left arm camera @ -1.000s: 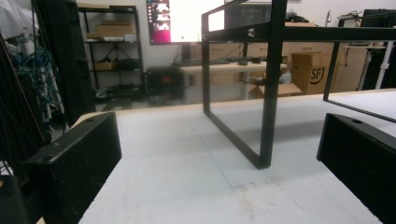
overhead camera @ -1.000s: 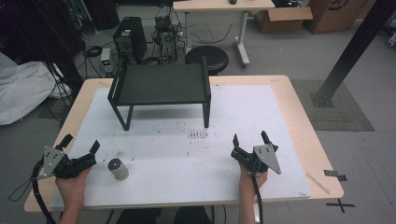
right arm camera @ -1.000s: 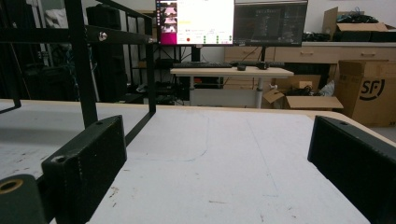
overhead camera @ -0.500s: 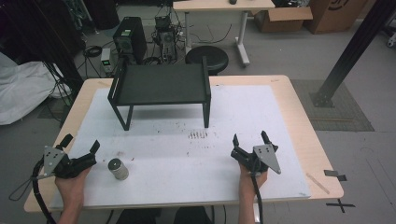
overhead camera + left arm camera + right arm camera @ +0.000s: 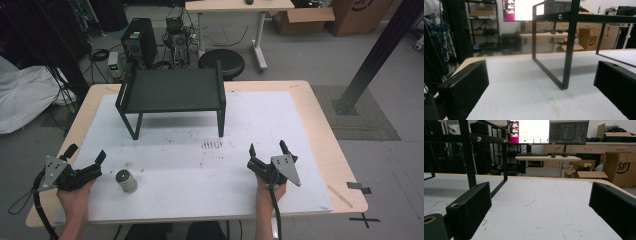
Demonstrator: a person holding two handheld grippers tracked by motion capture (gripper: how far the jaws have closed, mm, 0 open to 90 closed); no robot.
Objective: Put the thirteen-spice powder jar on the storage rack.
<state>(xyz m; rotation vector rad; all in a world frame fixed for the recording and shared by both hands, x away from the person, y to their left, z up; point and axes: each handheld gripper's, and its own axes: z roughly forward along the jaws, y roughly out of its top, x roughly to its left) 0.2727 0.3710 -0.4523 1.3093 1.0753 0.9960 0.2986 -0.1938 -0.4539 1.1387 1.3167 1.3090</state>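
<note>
Nothing started by the look of it: left gripper (image 5: 85, 154) and right gripper (image 5: 267, 148) both spread wide and empty, small grey metal cylinder (image 5: 126, 181) untouched beside the left one, black metal shelf rack (image 5: 172, 90) bare.

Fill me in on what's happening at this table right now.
A person sits at a white-covered table with a two-jaw gripper in each hand. The left gripper and the right gripper are both open, low over the near edge, holding nothing. A small grey cylinder stands on the mat just to the right of the left gripper, untouched. A black metal rack stands farther back. Nothing is being handled yet.
</note>
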